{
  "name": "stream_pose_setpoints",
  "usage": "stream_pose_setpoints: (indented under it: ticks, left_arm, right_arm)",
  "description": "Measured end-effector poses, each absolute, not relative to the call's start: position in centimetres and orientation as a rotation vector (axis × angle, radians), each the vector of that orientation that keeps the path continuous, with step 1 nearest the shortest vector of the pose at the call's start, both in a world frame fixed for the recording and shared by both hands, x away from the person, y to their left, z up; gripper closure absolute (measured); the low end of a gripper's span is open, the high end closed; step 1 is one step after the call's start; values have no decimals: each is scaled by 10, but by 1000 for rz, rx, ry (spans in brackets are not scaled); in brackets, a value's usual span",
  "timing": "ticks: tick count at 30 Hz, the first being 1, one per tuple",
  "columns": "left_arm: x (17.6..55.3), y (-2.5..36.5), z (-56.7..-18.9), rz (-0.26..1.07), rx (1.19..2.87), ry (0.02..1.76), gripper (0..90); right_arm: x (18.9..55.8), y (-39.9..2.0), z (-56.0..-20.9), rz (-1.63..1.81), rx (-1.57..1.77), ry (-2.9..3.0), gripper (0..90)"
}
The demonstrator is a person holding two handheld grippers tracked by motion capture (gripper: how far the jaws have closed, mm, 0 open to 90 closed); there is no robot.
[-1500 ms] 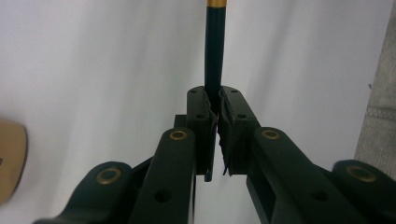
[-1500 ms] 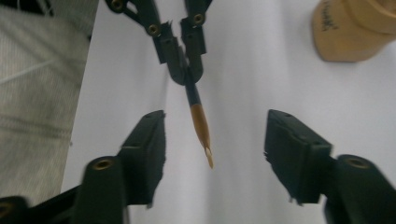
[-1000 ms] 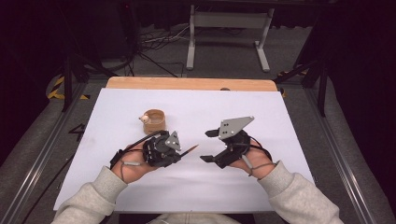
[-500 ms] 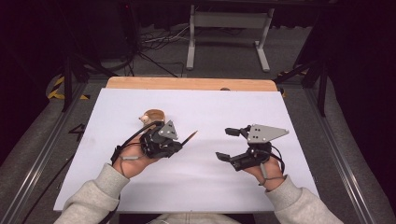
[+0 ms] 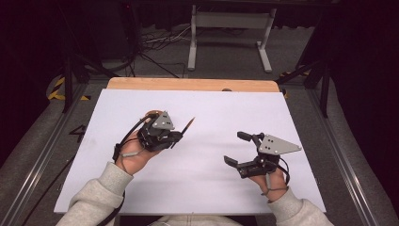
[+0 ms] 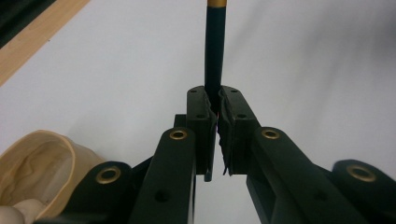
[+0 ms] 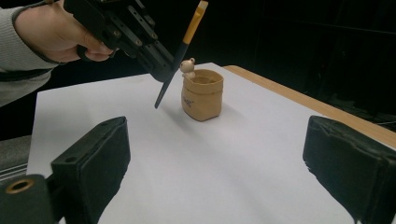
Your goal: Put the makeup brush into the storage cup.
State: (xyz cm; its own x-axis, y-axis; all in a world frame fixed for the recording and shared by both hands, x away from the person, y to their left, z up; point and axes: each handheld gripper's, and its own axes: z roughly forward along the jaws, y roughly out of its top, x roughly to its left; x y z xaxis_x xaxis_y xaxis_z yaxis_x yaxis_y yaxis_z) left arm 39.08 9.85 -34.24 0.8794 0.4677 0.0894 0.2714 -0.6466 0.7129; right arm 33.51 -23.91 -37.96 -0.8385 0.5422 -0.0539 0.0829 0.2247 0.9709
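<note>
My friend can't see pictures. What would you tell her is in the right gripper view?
A hand holds the left gripper shut on a dark brush with a yellow end, tilted in the air beside a small tan pot on a white table. Up close at the bottom, the right gripper is wide open with nothing in it.

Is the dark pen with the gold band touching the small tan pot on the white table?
Apart. In the right gripper view, the dark pen, held by the left gripper, hangs in the air, with white table visible between its tip and the tan pot.
</note>
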Motion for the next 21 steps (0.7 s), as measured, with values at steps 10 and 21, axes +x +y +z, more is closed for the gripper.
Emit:
stream_pose_setpoints:
  ticks: [10, 21]
  left_arm:
    - [396, 102, -339, 413, 2183, 645, 832]
    - [406, 109, -337, 454, 2061, 768, 832]
  right_arm:
    - [335, -245, -394, 1623, 595, 2082, 79]
    - [336, -249, -404, 1607, 618, 2092, 79]
